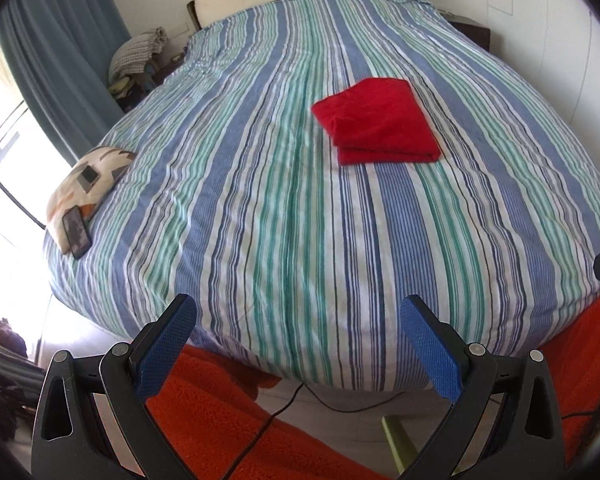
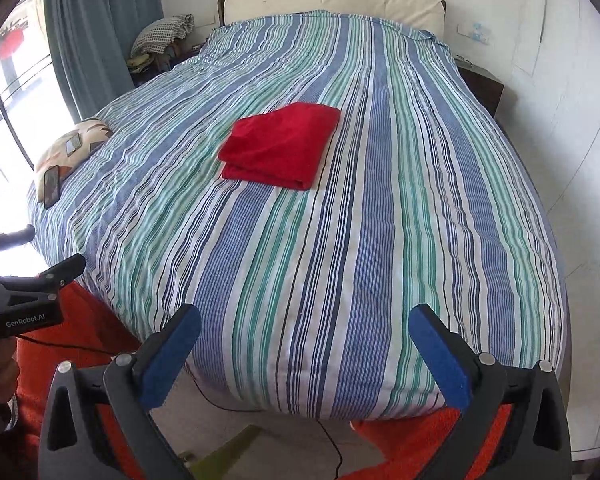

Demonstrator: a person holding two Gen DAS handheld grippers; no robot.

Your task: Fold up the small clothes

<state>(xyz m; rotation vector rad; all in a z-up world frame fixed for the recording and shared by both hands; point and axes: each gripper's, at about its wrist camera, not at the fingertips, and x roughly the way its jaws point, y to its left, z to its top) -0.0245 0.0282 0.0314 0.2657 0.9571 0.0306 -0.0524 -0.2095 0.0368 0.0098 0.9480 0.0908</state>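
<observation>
The red garment (image 1: 376,120) lay on the striped bed (image 1: 260,220) as a squared, layered bundle, so folding appeared complete or nearly so. Both the left tongs (image 1: 300,344) and right tongs (image 2: 304,352) stood released, jaws spread wide, holding nothing. They hovered at the foot of the bed, well apart from the garment. Any further fold would call for reaching forward.

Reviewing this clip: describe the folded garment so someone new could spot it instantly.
Start at the bed with its blue, green and white striped cover. Near its middle lies the folded red garment, a flat rectangle. It is the only solid red item on the stripes, far from the phone at the left edge.
</observation>
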